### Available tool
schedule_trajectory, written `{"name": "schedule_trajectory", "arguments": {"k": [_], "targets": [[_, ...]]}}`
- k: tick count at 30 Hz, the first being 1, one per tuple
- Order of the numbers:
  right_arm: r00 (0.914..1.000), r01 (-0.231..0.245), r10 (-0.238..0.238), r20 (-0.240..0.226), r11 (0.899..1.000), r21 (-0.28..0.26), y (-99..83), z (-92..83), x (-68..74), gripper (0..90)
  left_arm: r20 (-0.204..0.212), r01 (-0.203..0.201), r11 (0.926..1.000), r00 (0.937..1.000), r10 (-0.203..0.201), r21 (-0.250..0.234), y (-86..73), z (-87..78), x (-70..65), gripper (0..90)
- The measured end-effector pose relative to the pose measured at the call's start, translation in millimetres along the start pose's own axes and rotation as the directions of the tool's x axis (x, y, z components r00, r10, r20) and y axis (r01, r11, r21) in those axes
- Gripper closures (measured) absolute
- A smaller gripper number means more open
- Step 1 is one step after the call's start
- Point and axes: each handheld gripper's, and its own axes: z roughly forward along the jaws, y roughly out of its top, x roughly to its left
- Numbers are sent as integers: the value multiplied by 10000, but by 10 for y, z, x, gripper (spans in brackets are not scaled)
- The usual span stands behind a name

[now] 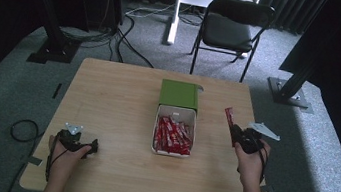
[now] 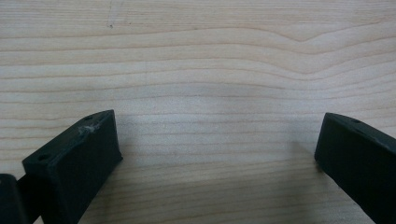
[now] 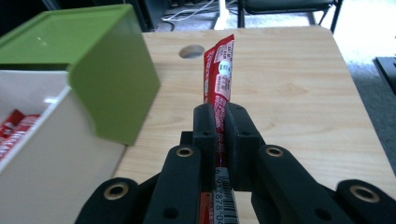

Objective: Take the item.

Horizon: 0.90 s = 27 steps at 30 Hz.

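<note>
High view: right gripper (image 1: 235, 130) up over the bench (image 1: 117, 98) near its right edge, jaws clamped on a red sachet (image 1: 229, 117) that sticks out beyond the fingertips, away from the person. To this gripper's left sits a white tray (image 1: 177, 109) packed with more red sachets (image 1: 172, 135), a green box (image 1: 179, 94) capping its far end. Left gripper (image 1: 93, 146) rests low at the bench's near left corner, well apart from the tray.

Left gripper view: jaws stand wide, bare wood between them (nothing held).

Right gripper view: jaws pinched narrow on the red sachet (image 3: 218, 77), which rises straight ahead; its barcode end shows behind the pads. Green box (image 3: 88, 60) and white tray (image 3: 51, 149) lie just left of the gripper.
</note>
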Motion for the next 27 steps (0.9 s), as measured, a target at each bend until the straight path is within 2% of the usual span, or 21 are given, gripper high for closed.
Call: {"name": "schedule_trajectory", "arguments": {"k": [8, 14, 27], "targets": [[9983, -378, 374, 453, 9993, 78, -180, 7, -233, 836, 1, 1, 10000, 10000, -1, -3, 0, 0, 0, 8], [9959, -584, 557, 709, 9976, 373, -327, 55, -371, 835, 0, 0, 10000, 10000, 0, -2, 0, 0, 0, 8], [9879, -996, 878, 1280, 9911, 887, -518, 99, -612, 835, 1, 3, 10000, 10000, -3, -3, 0, 0, 0, 8]]}}
